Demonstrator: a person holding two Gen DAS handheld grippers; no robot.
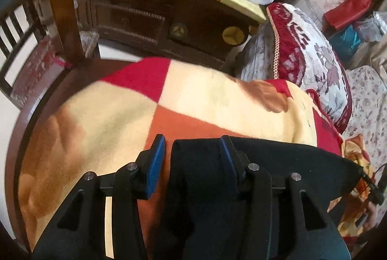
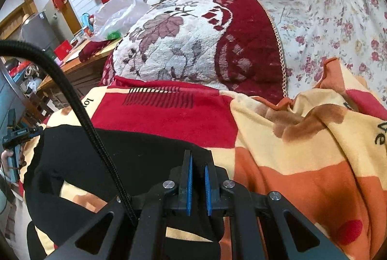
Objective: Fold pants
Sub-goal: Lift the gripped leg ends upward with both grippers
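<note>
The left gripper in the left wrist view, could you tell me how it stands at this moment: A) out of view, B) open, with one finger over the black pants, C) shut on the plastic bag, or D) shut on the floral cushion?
B: the left gripper has its blue-padded fingers spread wide apart, the other finger lying over the black pants on the blanket.

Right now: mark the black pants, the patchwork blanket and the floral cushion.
black pants (image 1: 278, 163): left wrist view, flat top panel right of the gripper.
patchwork blanket (image 1: 210, 95): left wrist view, cream square beyond the pants.
floral cushion (image 2: 183, 42): right wrist view, white flowered face.
</note>
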